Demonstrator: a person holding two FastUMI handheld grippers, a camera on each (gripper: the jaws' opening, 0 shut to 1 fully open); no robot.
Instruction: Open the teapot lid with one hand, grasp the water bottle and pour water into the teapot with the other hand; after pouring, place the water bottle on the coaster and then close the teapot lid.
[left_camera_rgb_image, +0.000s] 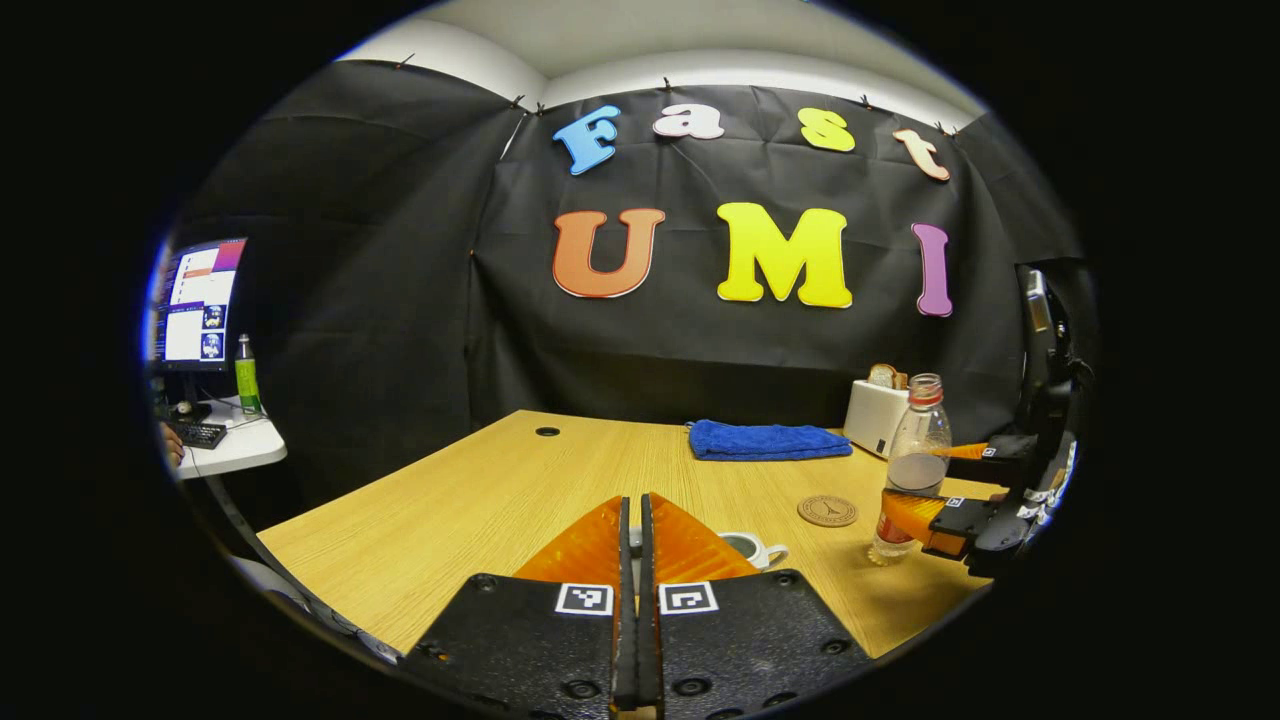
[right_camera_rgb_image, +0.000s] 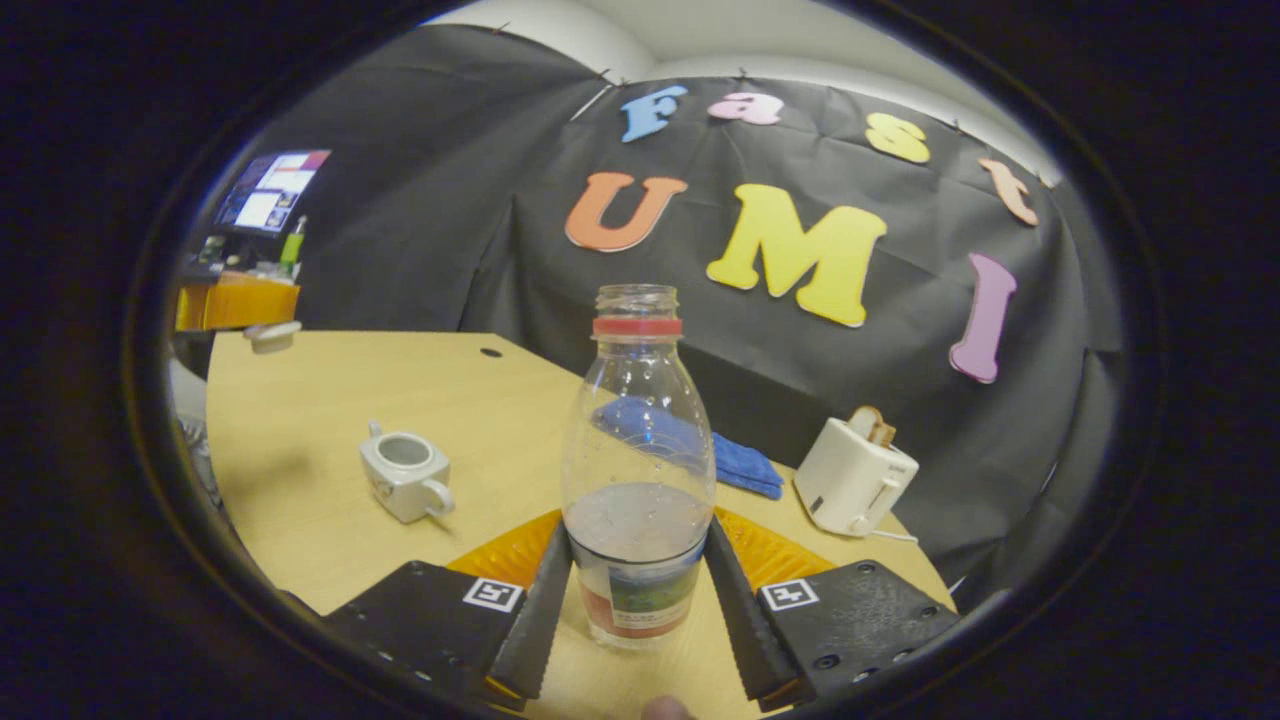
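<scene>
1. Between the fingers of the right gripper (right_camera_rgb_image: 638, 545): the water bottle (right_camera_rgb_image: 637, 440), upright, uncapped, about a third full, pinched low on its body from both sides. Base seemingly down on the table (right_camera_rgb_image: 300, 400).
2. At the fingertips of the left gripper (left_camera_rgb_image: 637, 520): fingers drawn nearly together, a sliver of something pale between them. From the right gripper view, far off to its left, a pale disc that looks like the teapot lid (right_camera_rgb_image: 272, 335) hanging at those tips, lifted clear of the wood.
3. Just past the left gripper's tips, slightly right: the teapot (left_camera_rgb_image: 752, 548), mouth open, lid off. Ahead-left of the right gripper, well apart from the bottle.
4. Farther ahead of the left gripper and to its right: the round coaster (left_camera_rgb_image: 827, 510), bare, flat on the table, just left of the bottle.
5. Underneath everything: light wood-grain tabletop with a dark cable hole (left_camera_rgb_image: 547, 431) near the far left edge.
6. Toward the far edge, ahead of both grippers: a folded blue towel (left_camera_rgb_image: 768, 440), with a white toaster (left_camera_rgb_image: 875, 415) to its right, bread poking out of the slot.
7. Behind the table: black cloth wall (left_camera_rgb_image: 380, 300), pinned up under a white ceiling (left_camera_rgb_image: 650, 40).
8. Far left of the left gripper: a white side desk (left_camera_rgb_image: 230, 450) carrying a lit monitor (left_camera_rgb_image: 198, 305), a keyboard (left_camera_rgb_image: 200, 433) and a green bottle (left_camera_rgb_image: 246, 378).
</scene>
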